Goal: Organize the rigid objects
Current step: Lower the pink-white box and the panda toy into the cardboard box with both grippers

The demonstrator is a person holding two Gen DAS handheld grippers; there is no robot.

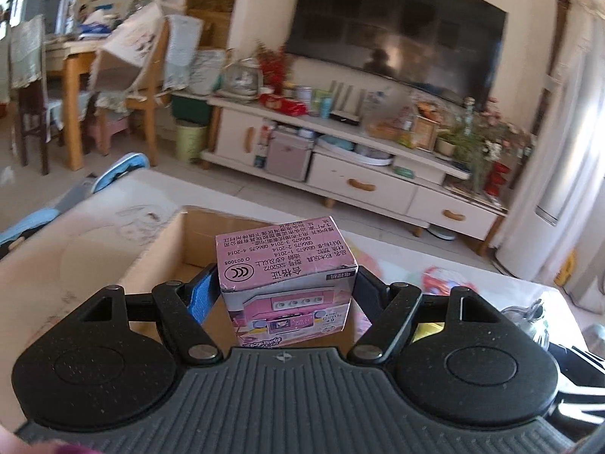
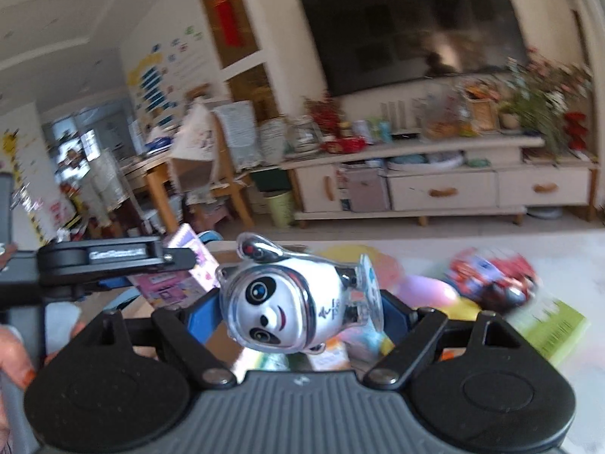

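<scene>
Two grips: left hand-held gripper clamps a pink carton above the cardboard box's near rim; right hand-held gripper clasps a panda figurine.

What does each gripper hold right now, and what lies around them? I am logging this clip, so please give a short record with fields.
left gripper: shut on the pink toy box, held upright
right gripper: shut on the panda figurine, lying on its side between the fingers
cardboard box: open, just beyond the pink toy box
table: red toy car and green booklet still out
background: television above a white cabinet
</scene>
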